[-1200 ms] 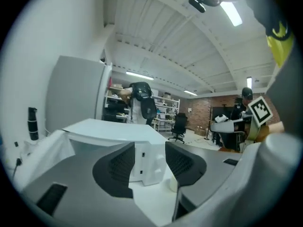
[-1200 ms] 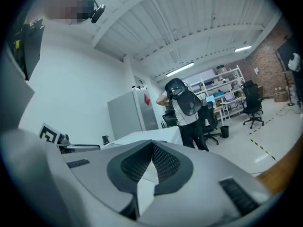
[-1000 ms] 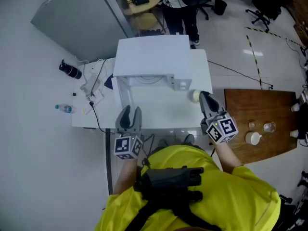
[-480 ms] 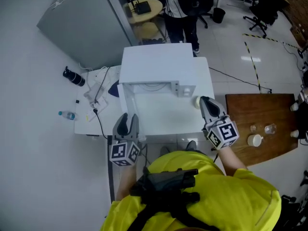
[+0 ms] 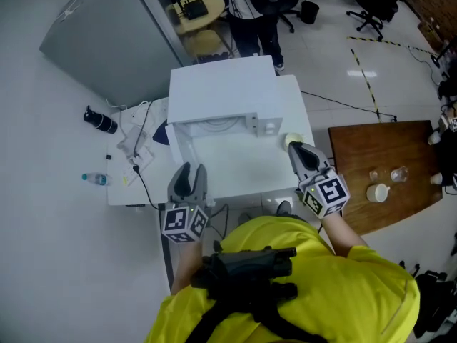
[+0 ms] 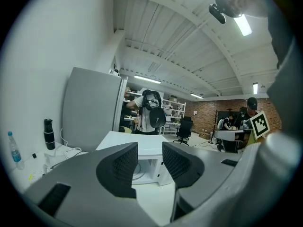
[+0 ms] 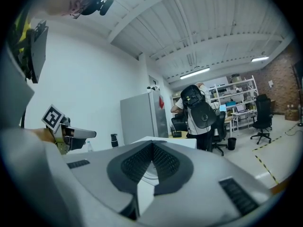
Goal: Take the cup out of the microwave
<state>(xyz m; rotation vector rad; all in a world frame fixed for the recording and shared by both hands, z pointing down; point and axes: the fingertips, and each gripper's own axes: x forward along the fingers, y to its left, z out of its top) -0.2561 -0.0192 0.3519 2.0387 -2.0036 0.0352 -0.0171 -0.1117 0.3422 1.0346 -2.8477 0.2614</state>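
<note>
- cup [image 5: 292, 141]: one, pale cream, round and smooth. It's out of the microwave [image 5: 223, 91], on the white table [image 5: 243, 170] near the right edge, just off the microwave's front right corner.
- right gripper [image 5: 296, 148]: ribbed grey pads meet at the tips, nothing clamped. The tips are right beside the cup; can't tell if they touch it.
- left gripper [image 5: 191, 171]: jaws part-way apart, nothing between them, over the table's front edge towards the left.
- microwave: one, a matte white box at the table's back edge. The door is swung open to the left and a round turntable shows inside.
- table's left edge: one black flask [image 5: 100, 120], one clear plastic bottle [image 5: 94, 179] and a tangle of white cables [image 5: 137, 131].
- grey fridge [image 5: 107, 41]: a flat-panelled box behind the table's left back corner.
- brown wooden table [image 5: 357, 156], off to the right: two clear glasses [image 5: 398, 172] and one white mug [image 5: 375, 191].
</note>
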